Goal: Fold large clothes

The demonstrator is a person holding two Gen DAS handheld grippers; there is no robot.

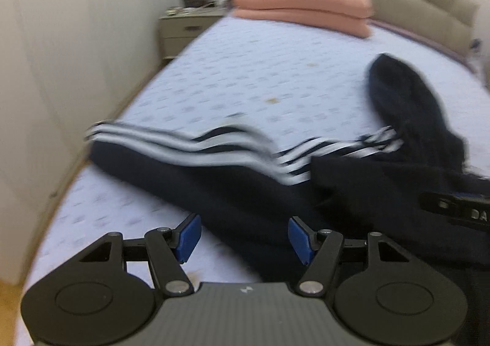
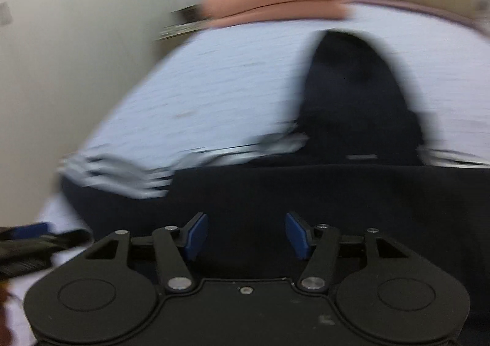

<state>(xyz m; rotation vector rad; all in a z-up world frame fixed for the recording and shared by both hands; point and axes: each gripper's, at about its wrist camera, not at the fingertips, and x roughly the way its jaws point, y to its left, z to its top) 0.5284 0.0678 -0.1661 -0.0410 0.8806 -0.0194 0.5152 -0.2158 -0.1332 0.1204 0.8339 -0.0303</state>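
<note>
The dark navy jacket with white stripes lies sideways, just past both grippers' empty, apart jaws: left gripper, right gripper.

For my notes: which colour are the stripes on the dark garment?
White stripes on the navy garment, clearest in the left wrist view.

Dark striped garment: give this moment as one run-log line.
garment: spread on bed | left tongs: open, empty | right tongs: open, empty
</note>
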